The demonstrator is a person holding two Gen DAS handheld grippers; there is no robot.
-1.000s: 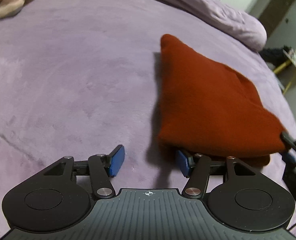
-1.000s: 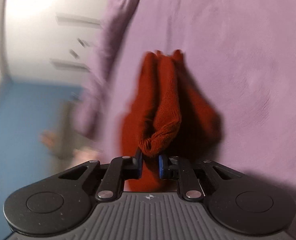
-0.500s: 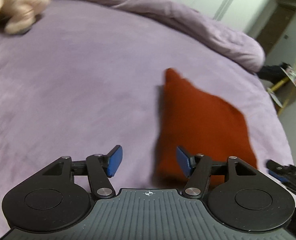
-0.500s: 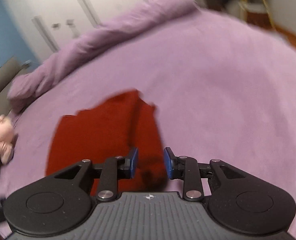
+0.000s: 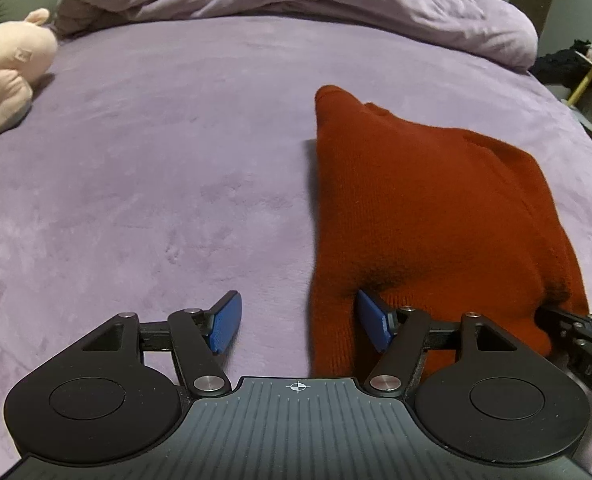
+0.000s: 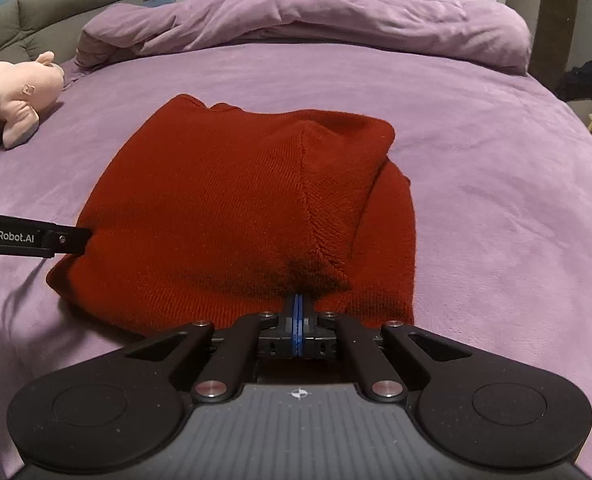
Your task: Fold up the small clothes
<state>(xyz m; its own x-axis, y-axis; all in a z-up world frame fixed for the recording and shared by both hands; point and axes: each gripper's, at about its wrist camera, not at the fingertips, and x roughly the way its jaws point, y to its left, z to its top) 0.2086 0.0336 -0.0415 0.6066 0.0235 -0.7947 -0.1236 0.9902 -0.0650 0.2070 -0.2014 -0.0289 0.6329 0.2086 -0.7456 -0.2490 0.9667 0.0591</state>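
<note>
A red knit garment (image 5: 419, 216) lies folded on the purple bed; it also shows in the right wrist view (image 6: 236, 208). My left gripper (image 5: 297, 326) is open, its right blue pad under the garment's near left edge, its left pad over bare bedding. My right gripper (image 6: 298, 314) is shut on the garment's near edge, and the cloth rises in a ridge from the pads. The left gripper's finger (image 6: 32, 238) shows at the garment's left edge in the right wrist view. The right gripper's tip (image 5: 575, 332) shows at the garment's near right corner.
A pink plush toy (image 5: 8, 68) lies at the far left of the bed, also in the right wrist view (image 6: 12, 96). A rumpled purple duvet (image 6: 303, 20) runs along the far edge. A yellow-legged stand (image 5: 591, 84) is beyond the bed's right side.
The right gripper swung round, opened for a moment, and is now shut on the garment's near edge. The garment now lies flatter. The left gripper stayed open at its left edge.
</note>
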